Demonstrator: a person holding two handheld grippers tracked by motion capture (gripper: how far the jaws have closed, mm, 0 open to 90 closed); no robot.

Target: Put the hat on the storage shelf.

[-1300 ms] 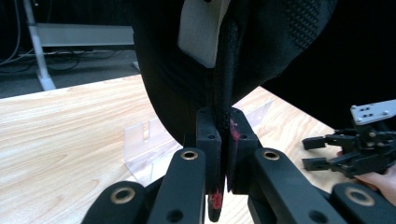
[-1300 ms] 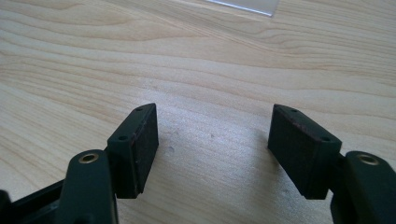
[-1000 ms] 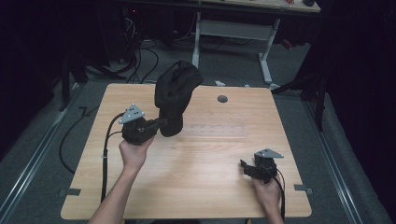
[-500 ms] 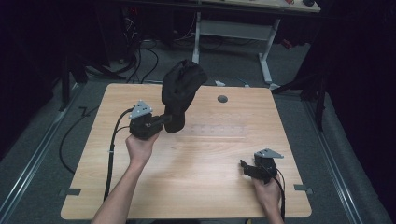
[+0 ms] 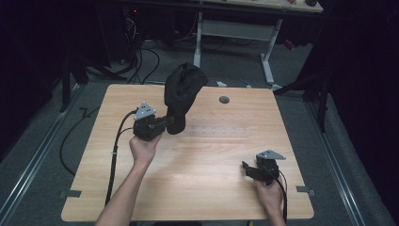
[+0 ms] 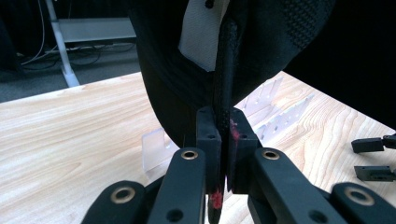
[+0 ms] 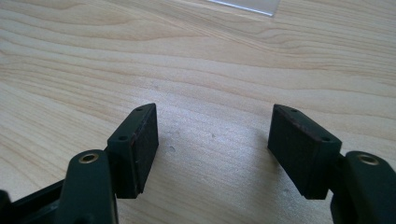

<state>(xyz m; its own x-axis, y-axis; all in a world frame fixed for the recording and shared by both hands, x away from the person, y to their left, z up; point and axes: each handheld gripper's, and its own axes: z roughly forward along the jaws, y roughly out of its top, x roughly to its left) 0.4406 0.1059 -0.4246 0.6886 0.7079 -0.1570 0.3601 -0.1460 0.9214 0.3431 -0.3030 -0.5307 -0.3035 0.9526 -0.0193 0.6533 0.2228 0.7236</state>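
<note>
Left gripper [image 5: 162, 123] raised at table's [image 5: 211, 197] 10 o'clock, forearm angled up, jaws clamped on black cap's [image 5: 181, 94] edge. Right gripper [image 5: 249, 170] low at 4 o'clock, jaws spread wide, empty.

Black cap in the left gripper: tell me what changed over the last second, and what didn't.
The left gripper carried the black cap to the right and slightly toward the table's far edge, its jaws staying shut on the cap's edge. Nothing was taken up or let go. The right gripper stayed open, near the table's right front corner.
</note>
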